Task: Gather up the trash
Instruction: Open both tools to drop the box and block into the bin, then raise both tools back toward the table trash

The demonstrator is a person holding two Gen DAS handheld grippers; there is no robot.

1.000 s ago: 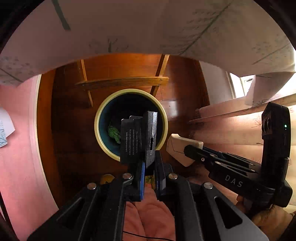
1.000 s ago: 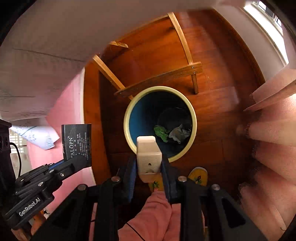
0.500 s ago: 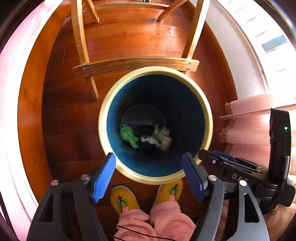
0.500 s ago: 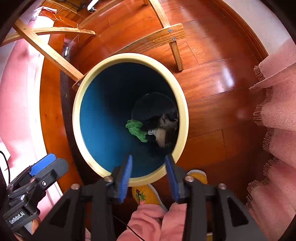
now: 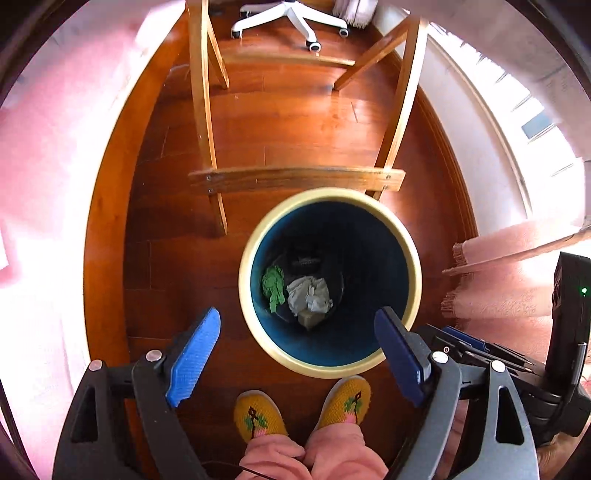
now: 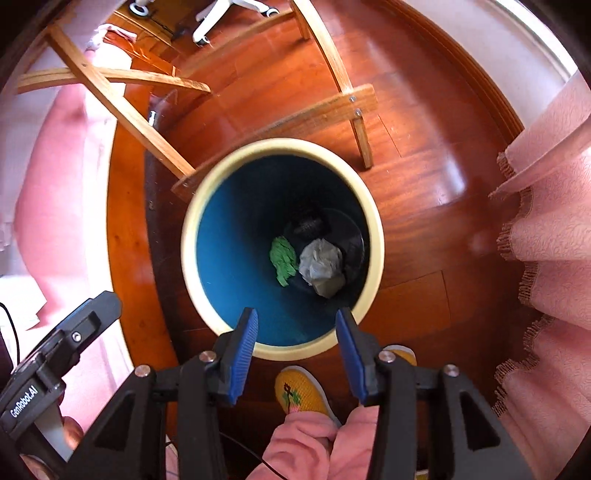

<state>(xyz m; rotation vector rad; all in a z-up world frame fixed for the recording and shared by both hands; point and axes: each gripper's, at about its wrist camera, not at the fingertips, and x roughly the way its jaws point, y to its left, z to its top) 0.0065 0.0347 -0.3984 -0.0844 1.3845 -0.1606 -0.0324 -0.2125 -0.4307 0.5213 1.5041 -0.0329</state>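
Observation:
A round bin with a cream rim (image 5: 415, 280) (image 6: 375, 229) and blue inside stands on the wooden floor below both grippers. At its bottom lie a green scrap (image 5: 273, 282) (image 6: 282, 258), a crumpled grey-white paper (image 5: 308, 295) (image 6: 319, 260), a beige block (image 5: 310, 319) (image 6: 328, 286) and a dark item (image 5: 304, 260) (image 6: 308, 223). My left gripper (image 5: 295, 350) is open and empty above the bin's near rim. My right gripper (image 6: 297, 343) is open and empty over the near rim; it shows at the right of the left view (image 5: 461, 345).
Wooden chair legs and crossbar (image 5: 295, 179) (image 6: 280, 122) stand just behind the bin. A pink fringed cloth (image 5: 509, 273) (image 6: 546, 221) hangs at the right. The person's yellow slippers (image 5: 258, 417) (image 6: 301, 393) are near the bin. A white office-chair base (image 5: 291, 16) is farther back.
One second ago the left gripper held a black box and the right a beige block over the bin. Both opened and let go; the items now lie in the bin. Both grippers have risen.

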